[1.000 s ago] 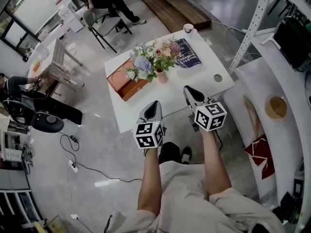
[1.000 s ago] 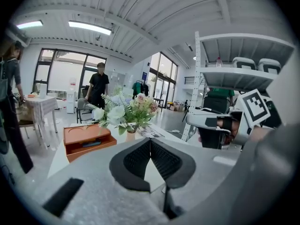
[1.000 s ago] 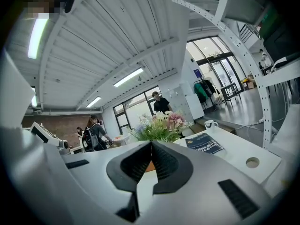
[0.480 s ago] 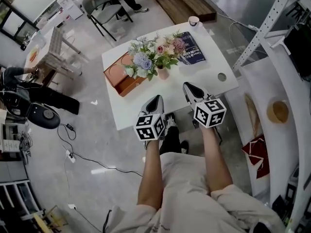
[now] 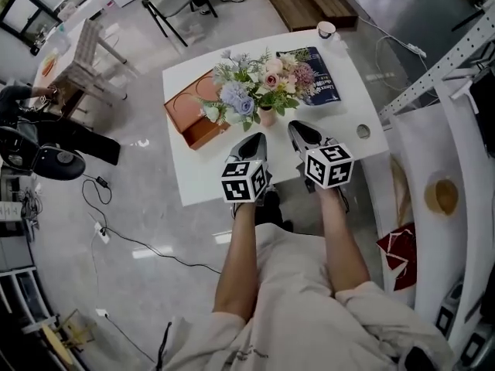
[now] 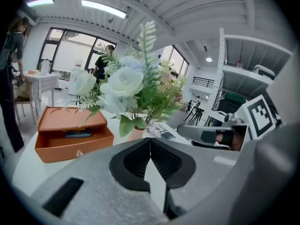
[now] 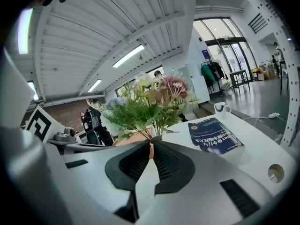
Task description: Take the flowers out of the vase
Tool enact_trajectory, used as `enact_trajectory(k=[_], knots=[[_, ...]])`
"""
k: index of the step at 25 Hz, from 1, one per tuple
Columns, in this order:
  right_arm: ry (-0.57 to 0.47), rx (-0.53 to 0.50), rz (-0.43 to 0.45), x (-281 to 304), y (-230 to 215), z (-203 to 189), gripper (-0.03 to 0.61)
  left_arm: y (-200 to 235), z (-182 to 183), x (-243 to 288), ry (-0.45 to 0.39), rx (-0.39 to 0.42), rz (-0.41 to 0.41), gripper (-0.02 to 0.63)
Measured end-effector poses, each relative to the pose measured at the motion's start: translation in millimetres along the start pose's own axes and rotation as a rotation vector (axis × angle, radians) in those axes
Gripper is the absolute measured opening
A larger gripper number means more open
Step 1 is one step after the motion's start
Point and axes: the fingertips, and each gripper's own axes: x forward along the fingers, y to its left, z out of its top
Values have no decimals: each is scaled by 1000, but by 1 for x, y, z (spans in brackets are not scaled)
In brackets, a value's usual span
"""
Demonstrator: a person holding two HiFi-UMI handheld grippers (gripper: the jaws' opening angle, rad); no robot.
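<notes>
While both hand-held grippers hover over the near part of the white table (image 5: 352, 149), the flowers (image 5: 259, 83) stand in a small pink vase (image 5: 267, 117) near the table's middle, just beyond the 2 sets of tips and between them. The left gripper (image 5: 257, 137) has its jaws pressed together with nothing between them, and the right gripper (image 5: 297, 125) is closed and empty too.

The vase lies just far and slightly right of the left gripper, and far and left of the right one. From the head view the left gripper looks the nearer of the 2, though the right gripper view has the vase almost dead ahead of its jaw line. The stems rise upright from the vase and fan outward, so a grasp would probably have to come in from the side, low on the stems, with the jaws opened first.

An open orange box (image 5: 189, 122) sits just left of the bouquet, a dark blue book (image 5: 321, 83) to its right, and a cup (image 5: 326, 29) at the far edge.

Both gripper views hide most of the vase behind their own jaws. From above, blooms and leaves cover the vase mouth, so I cannot tell how many stems there are or whether they are bound together
</notes>
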Motion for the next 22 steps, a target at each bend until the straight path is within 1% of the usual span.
enact_trajectory(k=[2, 5, 9, 10, 12, 16, 18, 22], knots=[[35, -15, 13, 12, -5, -9, 8, 5, -10, 10, 14, -27, 5, 11], [70, -28, 22, 29, -8, -16, 9, 16, -17, 19, 29, -38, 4, 9], [90, -36, 29, 46, -18, -18, 12, 26, -11, 27, -12, -33, 13, 9], [90, -34, 34, 49, -20, -18, 28, 28, -11, 29, -19, -31, 14, 9], [90, -35, 43, 56, -21, -19, 98, 29, -16, 33, -16, -27, 11, 11], [88, -28, 56, 72, -17, -18, 124, 36, -17, 39, -3, -32, 1, 11], [90, -24, 50, 78, -17, -17, 164, 40, -14, 40, -14, -33, -1, 9], [61, -23, 43, 92, -20, -9, 169, 49, -11, 46, -18, -29, -7, 11]])
